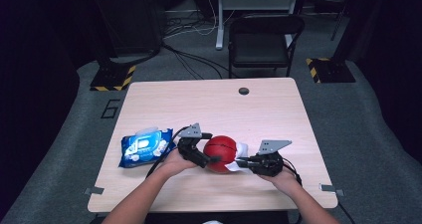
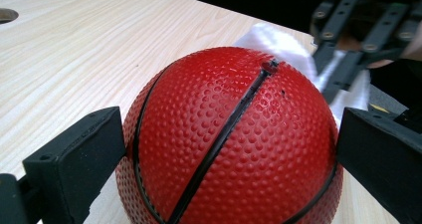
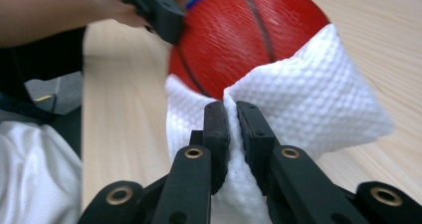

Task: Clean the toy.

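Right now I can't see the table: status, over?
Left gripper shut on red ball. Right gripper shut on white wipe, against the ball. Wipes pack off left, nothing blocking.

One red ball (image 1: 221,152) sits on the table (image 1: 209,104), the only ball there. One white wipe (image 3: 308,99) lies against the ball. One blue pack of wipes (image 1: 144,147) lies to the ball's left. Two grippers flank the ball. One black chair (image 1: 263,37) stands beyond the table's far edge.

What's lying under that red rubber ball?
A white textured wipe reaches beneath the red rubber ball on the wooden table, pinched by the right gripper. How far under it goes is hidden.
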A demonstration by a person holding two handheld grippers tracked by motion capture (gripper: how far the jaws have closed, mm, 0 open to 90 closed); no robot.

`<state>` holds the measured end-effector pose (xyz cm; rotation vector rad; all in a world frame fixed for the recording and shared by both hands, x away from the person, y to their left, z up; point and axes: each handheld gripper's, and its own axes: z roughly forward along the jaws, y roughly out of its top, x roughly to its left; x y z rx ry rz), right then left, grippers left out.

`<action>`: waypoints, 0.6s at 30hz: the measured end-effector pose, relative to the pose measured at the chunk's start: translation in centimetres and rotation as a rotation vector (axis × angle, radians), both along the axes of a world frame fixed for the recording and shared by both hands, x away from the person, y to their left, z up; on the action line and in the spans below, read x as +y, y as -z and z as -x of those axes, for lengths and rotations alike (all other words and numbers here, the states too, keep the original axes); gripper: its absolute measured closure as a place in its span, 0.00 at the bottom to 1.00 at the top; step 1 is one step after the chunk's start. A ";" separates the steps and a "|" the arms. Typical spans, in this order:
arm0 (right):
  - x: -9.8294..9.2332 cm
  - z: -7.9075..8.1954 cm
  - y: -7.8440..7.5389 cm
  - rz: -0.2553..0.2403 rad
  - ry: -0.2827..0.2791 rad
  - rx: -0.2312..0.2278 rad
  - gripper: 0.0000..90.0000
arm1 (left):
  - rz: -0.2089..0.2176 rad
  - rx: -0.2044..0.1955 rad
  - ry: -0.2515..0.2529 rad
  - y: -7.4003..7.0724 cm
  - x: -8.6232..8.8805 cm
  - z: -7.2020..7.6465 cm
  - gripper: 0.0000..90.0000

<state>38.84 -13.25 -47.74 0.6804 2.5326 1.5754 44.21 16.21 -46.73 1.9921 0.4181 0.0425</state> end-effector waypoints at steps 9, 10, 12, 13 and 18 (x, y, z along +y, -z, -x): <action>-1.0 -2.5 0.7 -0.019 0.161 0.035 0.93 | -0.006 -0.011 0.004 -0.1 -0.1 0.1 0.00; -0.7 -3.0 0.6 -0.042 0.173 0.042 0.93 | -0.005 -0.003 0.000 0.0 0.0 0.0 0.00; -0.6 -3.2 0.5 -0.051 0.179 0.047 0.93 | -0.003 0.004 -0.003 0.0 0.1 -0.1 0.00; -0.4 -3.5 0.3 -0.063 0.189 0.048 0.93 | -0.002 0.008 -0.001 0.0 0.2 -0.1 0.00; 0.4 -4.2 -0.7 -0.121 0.213 0.027 0.93 | -0.007 -0.009 0.001 -0.1 -0.1 0.1 0.00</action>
